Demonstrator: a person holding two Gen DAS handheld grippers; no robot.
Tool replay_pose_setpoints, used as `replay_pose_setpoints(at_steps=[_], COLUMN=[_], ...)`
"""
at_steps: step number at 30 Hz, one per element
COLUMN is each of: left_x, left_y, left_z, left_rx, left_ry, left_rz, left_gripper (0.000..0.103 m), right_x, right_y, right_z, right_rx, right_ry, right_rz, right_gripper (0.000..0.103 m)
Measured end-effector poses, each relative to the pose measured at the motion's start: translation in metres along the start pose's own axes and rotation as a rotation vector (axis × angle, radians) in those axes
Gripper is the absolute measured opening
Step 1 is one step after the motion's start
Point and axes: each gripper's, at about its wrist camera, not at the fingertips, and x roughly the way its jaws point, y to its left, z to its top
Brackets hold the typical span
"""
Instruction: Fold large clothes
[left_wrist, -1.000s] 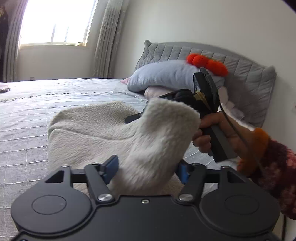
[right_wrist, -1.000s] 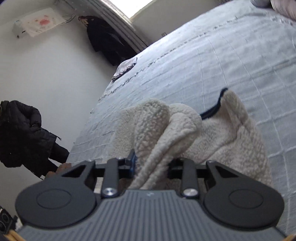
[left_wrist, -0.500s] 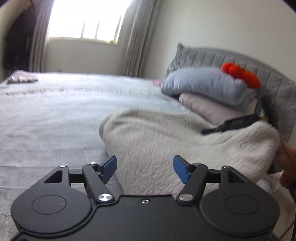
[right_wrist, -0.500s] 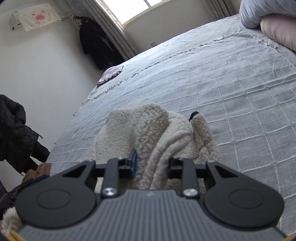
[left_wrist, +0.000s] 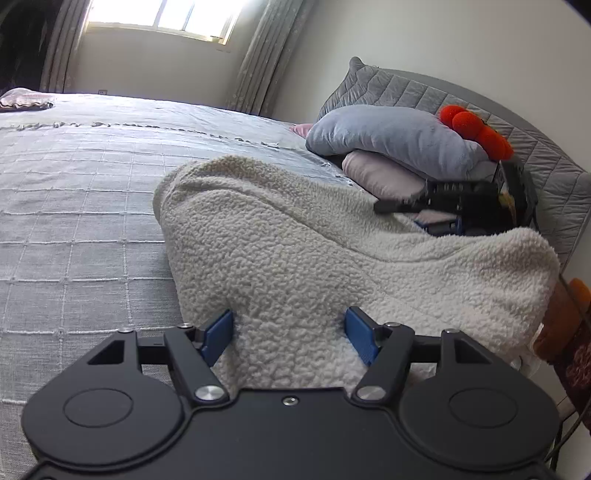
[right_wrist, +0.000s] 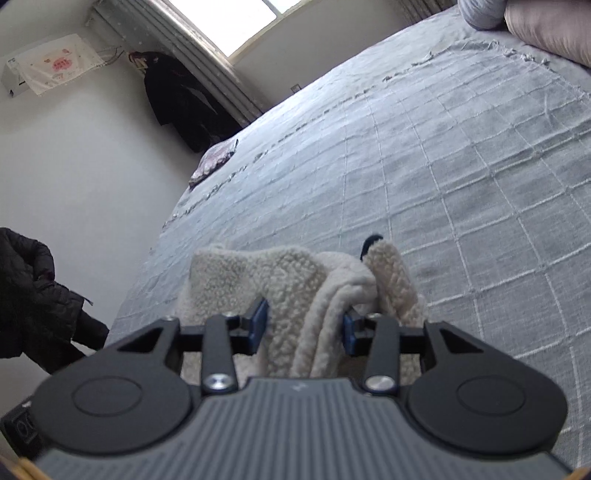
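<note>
Your big bed with the pale grey grid-stitched quilt (left_wrist: 81, 206) fills most of both views. On it, near the headboard end, sits the grey plush pillow (left_wrist: 391, 136) stacked on a pink one. The cream sherpa fleece garment (left_wrist: 295, 251) is bunched up at the quilt's near edge, stretched between your two tools. Your left gripper (left_wrist: 290, 334) has its blue pads spread wide with fleece sitting between them, so it looks released. Your right gripper (right_wrist: 304, 326) is clamped onto a thick fold of that fleece (right_wrist: 295, 295).
</note>
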Motion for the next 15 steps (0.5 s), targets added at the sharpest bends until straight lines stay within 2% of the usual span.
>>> replay_pose_setpoints(at_steps=[4, 6, 8, 12, 15], left_x=[0.005, 0.008, 0.011, 0.017, 0.019], left_y=[-0.011, -0.02, -0.027, -0.035, -0.039], left_z=[-0.003, -0.004, -0.003, -0.001, 0.001], left_rx=[0.044, 0.078, 0.095, 0.118, 0.129], left_ry=[-0.004, -0.008, -0.014, -0.021, -0.015], left_rz=[0.001, 0.016, 0.037, 0.059, 0.08], left_gripper=[0.065, 0.065, 0.065, 0.065, 0.065], right_x=[-0.029, -0.046, -0.055, -0.054, -0.043], right_y=[0.002, 0.006, 0.024, 0.07, 0.093], right_z=[0.017, 0.023, 0.02, -0.008, -0.038], right_rx=[-0.031, -0.019, -0.095, -0.245, -0.326], right_ry=[-0.134, -0.149, -0.122, 0.004, 0.067], right_rz=[-0.058, -0.057, -0.089, -0.147, -0.144], right_gripper=[0.04, 0.04, 0.04, 0.041, 0.041])
